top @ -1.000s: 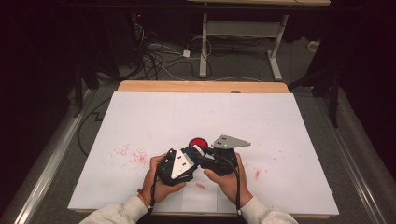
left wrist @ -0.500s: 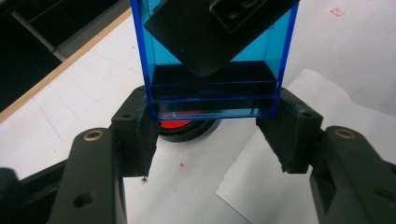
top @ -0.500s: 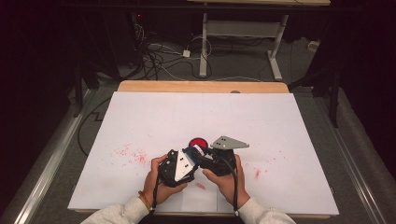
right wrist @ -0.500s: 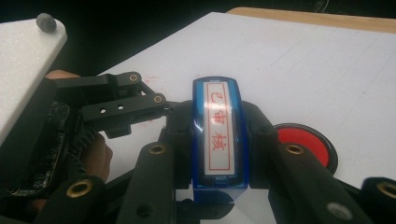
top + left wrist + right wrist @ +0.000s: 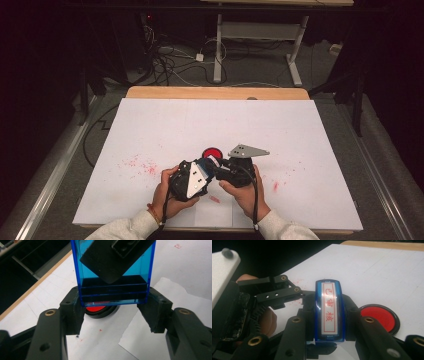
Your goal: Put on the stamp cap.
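A blue see-through stamp (image 5: pixel 329 312) with a white label bearing red characters is held just above the table between both grippers. My left gripper (image 5: pixel 113 302) is shut on its lower body, one pad on each side. My right gripper (image 5: pixel 329 315) is shut on its long sides, near the labelled end. In the high view the left gripper (image 5: pixel 196 172) and right gripper (image 5: pixel 222 167) meet near the table's front middle, each in a hand. A round red ink pad (image 5: pixel 212 152) in a black rim lies on the paper right behind the stamp (image 5: pixel 204 163).
White paper (image 5: pixel 215 125) covers the table, with red ink specks (image 5: pixel 140 164) at the left and smears (image 5: pixel 275 186) at the right. A smaller paper sheet (image 5: pixel 212 212) lies at the front edge. The wooden table edge (image 5: pixel 215 93) shows at the back; cables lie on the floor beyond.
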`<state>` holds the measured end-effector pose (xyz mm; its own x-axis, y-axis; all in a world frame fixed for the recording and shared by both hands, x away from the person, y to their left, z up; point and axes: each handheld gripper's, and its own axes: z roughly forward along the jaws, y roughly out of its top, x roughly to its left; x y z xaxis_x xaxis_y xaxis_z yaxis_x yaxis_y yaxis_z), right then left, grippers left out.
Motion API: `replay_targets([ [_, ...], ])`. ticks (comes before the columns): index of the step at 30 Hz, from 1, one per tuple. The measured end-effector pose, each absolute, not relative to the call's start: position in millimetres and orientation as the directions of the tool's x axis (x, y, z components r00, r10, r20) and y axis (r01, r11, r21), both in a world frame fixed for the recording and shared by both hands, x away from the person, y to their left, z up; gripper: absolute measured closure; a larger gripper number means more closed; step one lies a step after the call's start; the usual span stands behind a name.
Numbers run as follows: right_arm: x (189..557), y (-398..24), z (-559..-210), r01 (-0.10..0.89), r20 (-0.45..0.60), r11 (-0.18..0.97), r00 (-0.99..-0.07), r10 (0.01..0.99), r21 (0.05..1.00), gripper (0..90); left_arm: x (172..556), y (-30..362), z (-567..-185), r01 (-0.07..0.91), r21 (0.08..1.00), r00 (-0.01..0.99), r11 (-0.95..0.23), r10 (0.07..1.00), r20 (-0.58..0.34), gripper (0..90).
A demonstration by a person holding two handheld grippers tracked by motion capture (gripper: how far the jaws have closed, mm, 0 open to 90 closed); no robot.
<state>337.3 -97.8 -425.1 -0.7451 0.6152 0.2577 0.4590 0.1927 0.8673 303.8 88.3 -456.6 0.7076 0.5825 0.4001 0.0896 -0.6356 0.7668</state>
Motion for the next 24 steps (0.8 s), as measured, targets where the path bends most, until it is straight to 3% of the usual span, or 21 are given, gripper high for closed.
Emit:
replay_targets([
  [9,341.1,-99.1,-428.6,0.489,0.292,0.201,-0.751,0.593,0.849,70.0,302.5,87.3,-458.5,0.060,0.748,0.712,-0.661,0.554,0.432,38.3],
  [24,336.1,-98.4,-422.4,0.453,0.221,0.248,-0.755,0.617,0.856,69.6,306.7,89.9,-460.6,0.076,0.795,0.748,-0.602,0.562,0.354,37.5],
])
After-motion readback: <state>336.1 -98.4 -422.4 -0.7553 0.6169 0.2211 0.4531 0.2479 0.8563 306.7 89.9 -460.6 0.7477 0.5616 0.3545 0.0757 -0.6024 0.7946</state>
